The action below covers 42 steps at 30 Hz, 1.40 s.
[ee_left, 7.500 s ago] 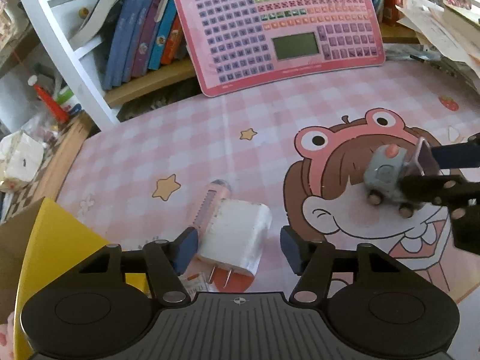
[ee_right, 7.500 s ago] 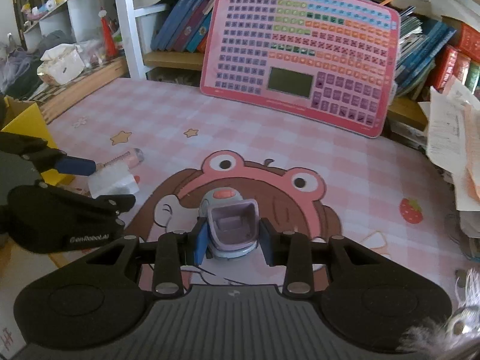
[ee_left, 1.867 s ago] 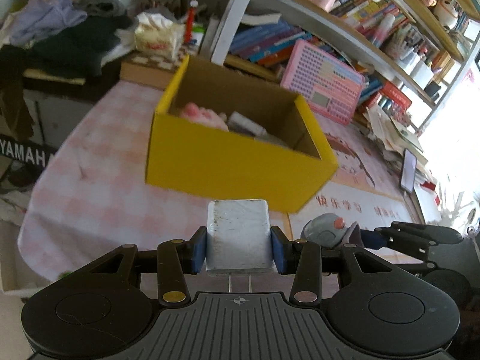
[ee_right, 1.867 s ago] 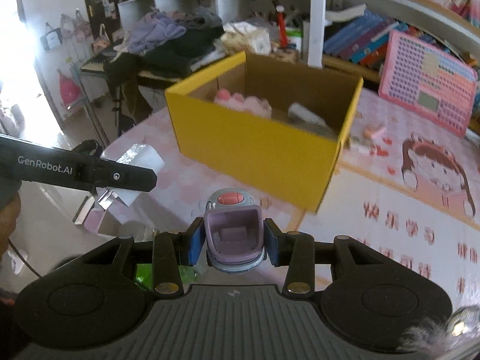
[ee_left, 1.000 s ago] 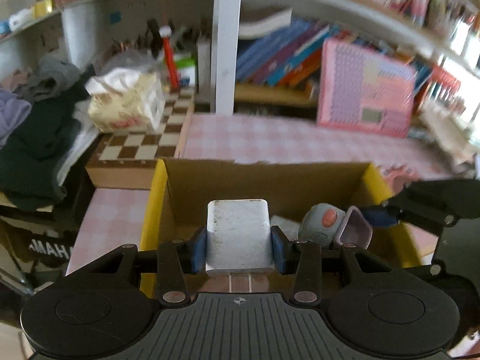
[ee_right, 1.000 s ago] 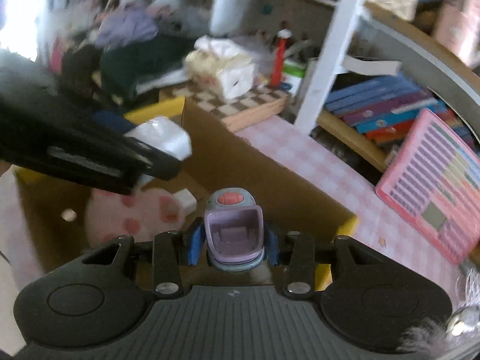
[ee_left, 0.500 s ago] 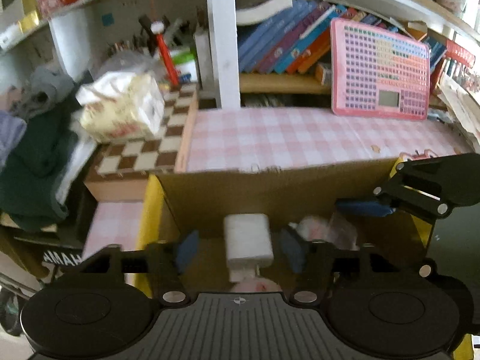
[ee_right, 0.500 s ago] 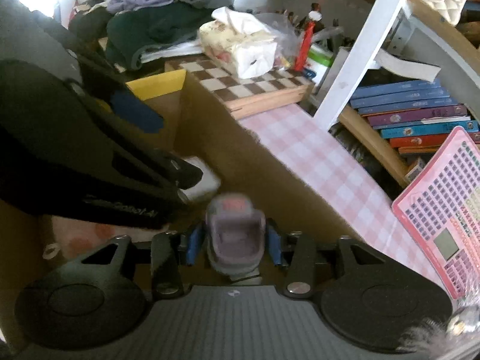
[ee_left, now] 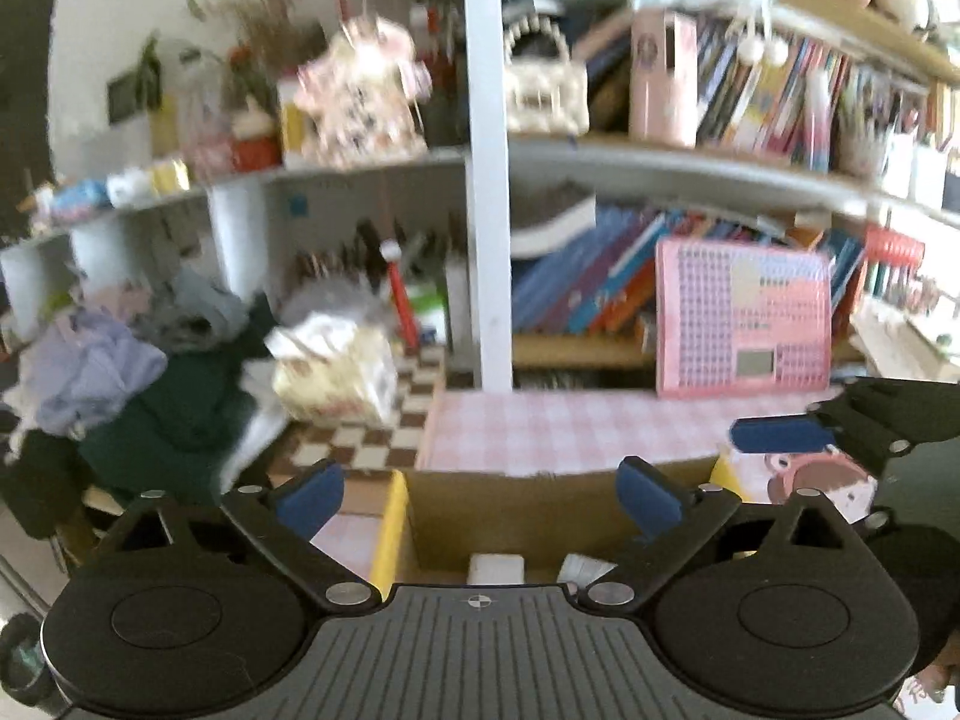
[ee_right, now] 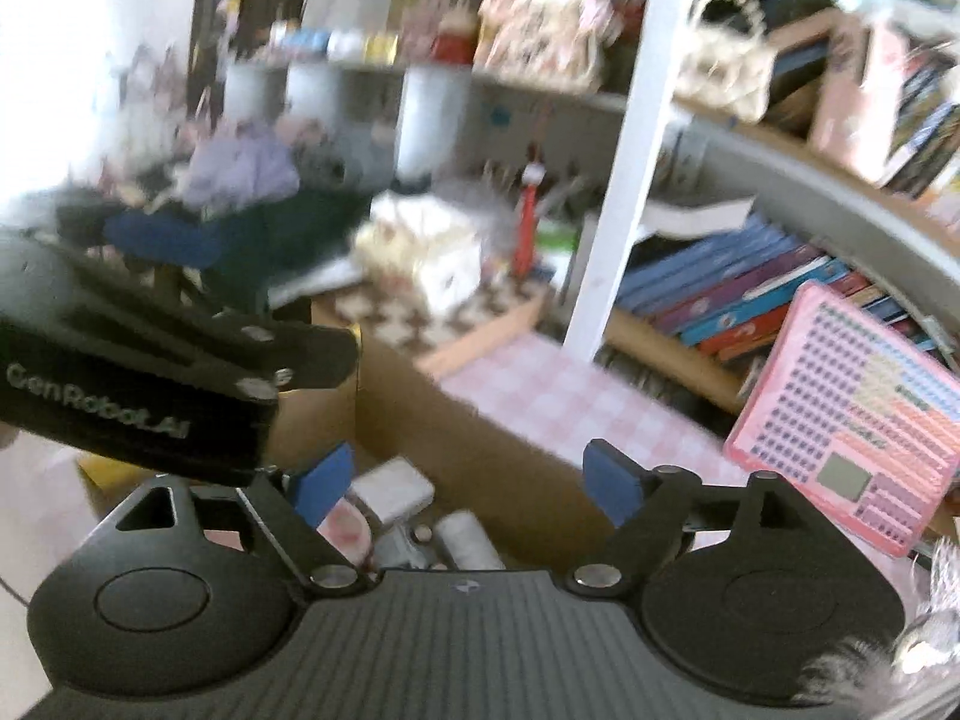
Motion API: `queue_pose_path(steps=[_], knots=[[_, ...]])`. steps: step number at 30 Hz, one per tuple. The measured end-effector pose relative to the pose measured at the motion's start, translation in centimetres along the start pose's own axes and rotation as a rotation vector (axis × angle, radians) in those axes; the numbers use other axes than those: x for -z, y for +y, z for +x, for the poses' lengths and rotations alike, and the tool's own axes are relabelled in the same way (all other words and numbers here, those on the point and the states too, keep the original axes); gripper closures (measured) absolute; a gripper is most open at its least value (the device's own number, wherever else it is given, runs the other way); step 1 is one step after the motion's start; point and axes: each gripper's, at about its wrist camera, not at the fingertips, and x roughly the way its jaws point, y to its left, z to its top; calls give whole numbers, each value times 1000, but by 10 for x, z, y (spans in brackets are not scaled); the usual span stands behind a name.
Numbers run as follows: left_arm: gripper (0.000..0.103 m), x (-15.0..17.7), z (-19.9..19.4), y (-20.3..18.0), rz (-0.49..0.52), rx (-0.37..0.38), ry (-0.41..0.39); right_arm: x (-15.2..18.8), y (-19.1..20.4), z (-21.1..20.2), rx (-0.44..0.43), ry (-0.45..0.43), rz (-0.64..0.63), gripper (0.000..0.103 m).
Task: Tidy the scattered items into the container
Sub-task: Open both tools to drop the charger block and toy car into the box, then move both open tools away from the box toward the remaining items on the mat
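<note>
Left wrist view: left gripper point(ee_left: 480, 495) has just spread its jaws, nothing between them; the white charger point(ee_left: 495, 568) lies in the yellow box point(ee_left: 389, 525). Right wrist view: right gripper point(ee_right: 462, 480), jaws likewise just spread and empty, hangs over the box point(ee_right: 474, 450), the grey toy point(ee_right: 403, 543) inside. Drop-off step judged complete; next move calls for fetching any remaining items.

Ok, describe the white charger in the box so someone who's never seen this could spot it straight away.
Find the yellow box with brown cardboard inside, in front of the bookshelf. The charger lies on its floor, below the open right tool. It is the flat white block with rounded corners; the pink plush beside it is soft and coloured.
</note>
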Motion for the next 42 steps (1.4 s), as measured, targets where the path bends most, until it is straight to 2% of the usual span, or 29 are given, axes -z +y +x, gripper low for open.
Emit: queue_pose_path(steps=[7,10,14,18,21,24,27,34,42], knots=[[1,15,-59,14,-77,-19,-66,18,8,-68,64,-104,79,13],[1,28,-80,16,-82,-5,-67,37,12,-90,100,-98,118,12],[1,48,-96,13,-39,1,-50,67,19,-112,147,-72,162,12],[1,70,-107,7,-15,16,-13,93,30,-127,205,-46,209,12],[1,87,-111,0,9,32,27,113,36,-136,239,10,270,12],[1,105,-114,-7,9,43,94,129,40,-141,258,76,311,11],[1,121,-112,-16,6,90,179,141,47,-144,273,138,313,10],[1,141,-108,-49,154,195,304,156,60,-152,264,206,285,7],[1,143,-106,-69,200,266,335,168,52,-165,303,235,311,6]])
